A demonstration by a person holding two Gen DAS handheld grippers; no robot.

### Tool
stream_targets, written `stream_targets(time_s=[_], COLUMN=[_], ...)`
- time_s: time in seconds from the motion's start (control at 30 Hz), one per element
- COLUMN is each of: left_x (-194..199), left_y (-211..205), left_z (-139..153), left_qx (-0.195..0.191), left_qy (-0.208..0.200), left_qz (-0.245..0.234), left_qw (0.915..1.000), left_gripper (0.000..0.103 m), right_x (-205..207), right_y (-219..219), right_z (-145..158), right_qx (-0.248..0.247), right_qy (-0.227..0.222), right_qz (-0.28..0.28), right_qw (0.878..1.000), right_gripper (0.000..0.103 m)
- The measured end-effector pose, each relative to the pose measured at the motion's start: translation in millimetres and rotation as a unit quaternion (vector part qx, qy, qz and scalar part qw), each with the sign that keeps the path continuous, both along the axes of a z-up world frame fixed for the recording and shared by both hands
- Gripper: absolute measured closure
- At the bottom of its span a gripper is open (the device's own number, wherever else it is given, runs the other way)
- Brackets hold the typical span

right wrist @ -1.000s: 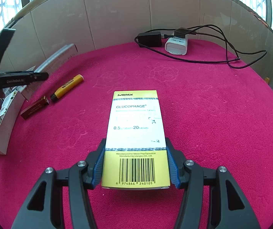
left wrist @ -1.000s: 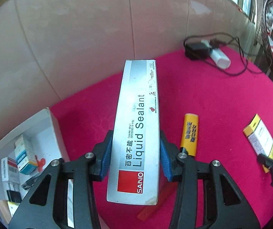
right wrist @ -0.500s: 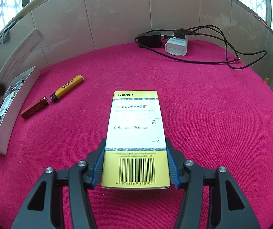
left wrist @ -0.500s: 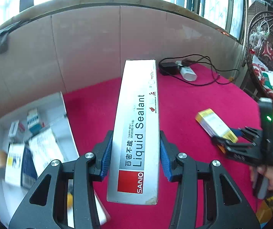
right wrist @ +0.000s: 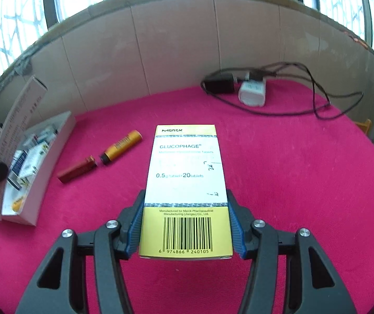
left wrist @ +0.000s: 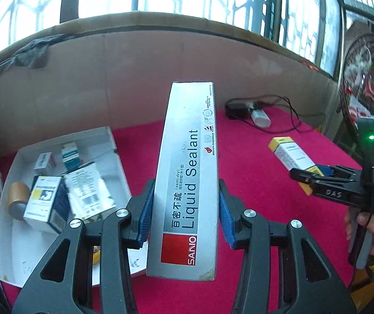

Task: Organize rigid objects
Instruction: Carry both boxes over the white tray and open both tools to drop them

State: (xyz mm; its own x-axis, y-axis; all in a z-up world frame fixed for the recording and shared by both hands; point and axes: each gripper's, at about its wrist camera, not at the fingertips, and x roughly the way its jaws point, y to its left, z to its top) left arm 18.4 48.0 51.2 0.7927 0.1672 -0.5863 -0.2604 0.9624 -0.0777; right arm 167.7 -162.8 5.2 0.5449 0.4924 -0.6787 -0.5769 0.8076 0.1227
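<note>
Barred windows and a tan cardboard screen close off the far side of a desk (right wrist: pixel 304 183) covered in magenta cloth. Over the last second the left hand-held gripper (left wrist: pixel 184 209) has risen and drawn back: its view, which took in mostly cloth and screen, now takes in the windows and looks down into the white open cardboard tray (left wrist: pixel 113 141) at the left, already holding several small medicine cartons and a brown-capped bottle. Its blue pads pinch the long silver "Liquid Sealant" carton (left wrist: pixel 187 178) by both long sides, clear of the cloth and just right of the tray. That suggests the carton is on its way into the tray.

The right hand-held gripper (right wrist: pixel 187 225) has lifted too; its pads clamp the white and yellow Glucophage tablet box (right wrist: pixel 185 183), which now appears raised off the cloth over the middle of the desk. Two items remain loose near the tray's right wall: a yellow tube with a black cap (right wrist: pixel 121 147) and a dark red slim box (right wrist: pixel 75 170). A white charger block and black cables (right wrist: pixel 252 93) lie at the far right, probably not part of the sorting.
</note>
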Motion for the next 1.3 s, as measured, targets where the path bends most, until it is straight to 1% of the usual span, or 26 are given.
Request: stream_targets(time_s=[0.27,0.43,0.5,0.57,0.8,0.9,1.03,1.3], left_x=[-23.8,-34.2,-38.4,-42.8,-59.1,-67.3,-82.6,-110.7], left_y=[25.8,38.3,41.9,47.3,71.9,81.2,98.6,130.8], left_z=[8.0,10.1,11.2,12.1,16.9,19.8,20.0,15.0], left_qx=[-0.007,-0.011,-0.003,0.004,-0.001,0.000,-0.006,-0.011], left_qy=[-0.014,-0.020,-0.022,-0.022,-0.030,-0.036,-0.040,-0.035], left_qz=[0.042,0.063,0.072,0.084,0.128,0.142,0.165,0.221], left_qw=[0.9990,0.9977,0.9972,0.9962,0.9913,0.9892,0.9855,0.9746], left_gripper=[0.059,0.059,0.059,0.059,0.059,0.059,0.059,0.059], right_x=[-4.9,-13.3,-17.3,-21.3,-32.2,-37.8,-42.8,-58.5], right_y=[15.6,33.6,41.6,46.6,70.7,81.0,93.7,123.4], right_z=[36.3,53.1,60.8,66.3,87.6,92.2,94.4,98.3], right_qx=[0.026,0.029,0.030,0.031,0.047,0.050,0.052,0.059], right_qy=[-0.031,-0.054,-0.066,-0.075,-0.099,-0.104,-0.099,-0.093], right_qz=[0.022,0.046,0.058,0.065,0.095,0.108,0.123,0.157], right_qw=[0.999,0.997,0.996,0.995,0.989,0.987,0.986,0.981], right_gripper=[0.048,0.047,0.047,0.047,0.047,0.047,0.047,0.047])
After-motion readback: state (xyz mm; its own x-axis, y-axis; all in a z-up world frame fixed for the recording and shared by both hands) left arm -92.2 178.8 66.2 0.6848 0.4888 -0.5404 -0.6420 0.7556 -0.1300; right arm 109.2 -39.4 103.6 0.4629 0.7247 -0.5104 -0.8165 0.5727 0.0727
